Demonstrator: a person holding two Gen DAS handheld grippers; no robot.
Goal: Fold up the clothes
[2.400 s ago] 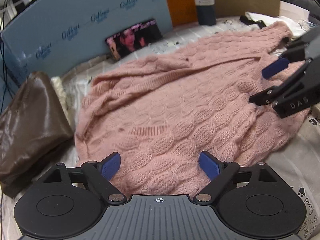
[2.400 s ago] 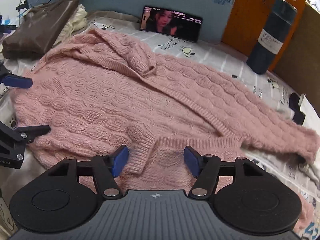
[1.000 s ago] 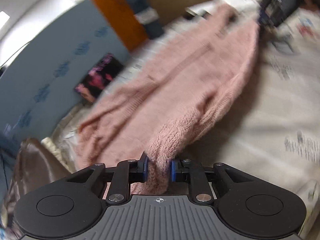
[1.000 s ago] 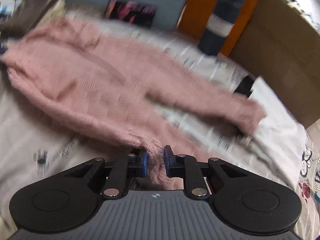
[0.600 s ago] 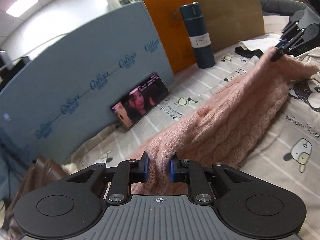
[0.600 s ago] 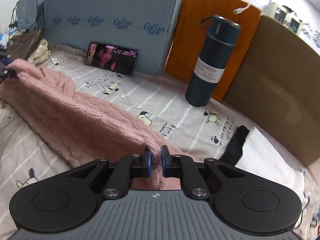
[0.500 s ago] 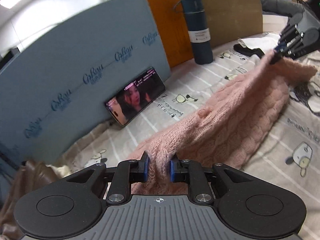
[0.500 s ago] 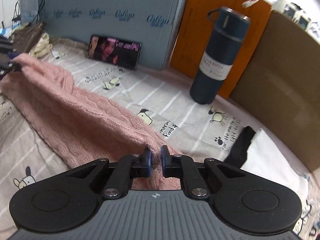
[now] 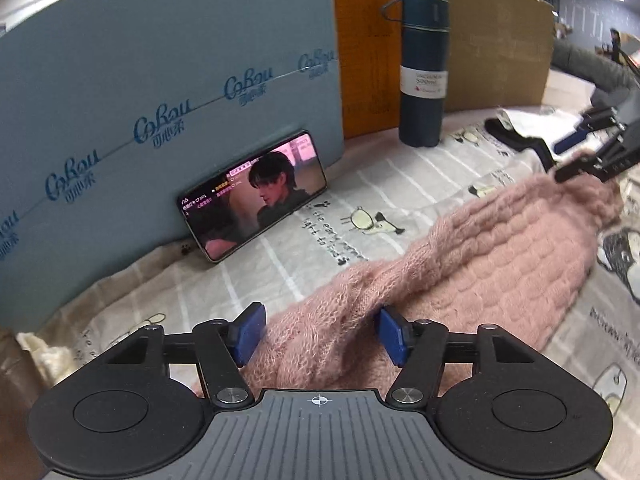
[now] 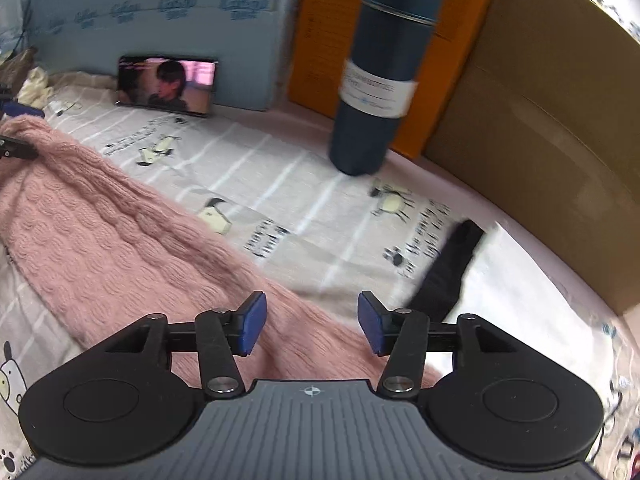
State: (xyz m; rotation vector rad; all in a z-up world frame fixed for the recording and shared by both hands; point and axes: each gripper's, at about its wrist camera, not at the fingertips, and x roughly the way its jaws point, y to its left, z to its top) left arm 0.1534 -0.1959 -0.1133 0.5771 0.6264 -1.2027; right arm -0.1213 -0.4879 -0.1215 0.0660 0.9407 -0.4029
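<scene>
Left gripper is sitting spread wide, pads either side of the pink sweater, not pinching. Right gripper is spread too, over the sweater's other end. The sweater is lying in a long folded band across the printed sheet, prob. just laid down; phone & flask are standing far behind.

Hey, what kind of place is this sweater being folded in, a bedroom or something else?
Probably a makeshift folding station in an office or lab, not a bedroom: the pink sweater lies on a cartoon-print sheet, fenced by foam and cardboard panels, with a phone and a flask propped nearby.
</scene>
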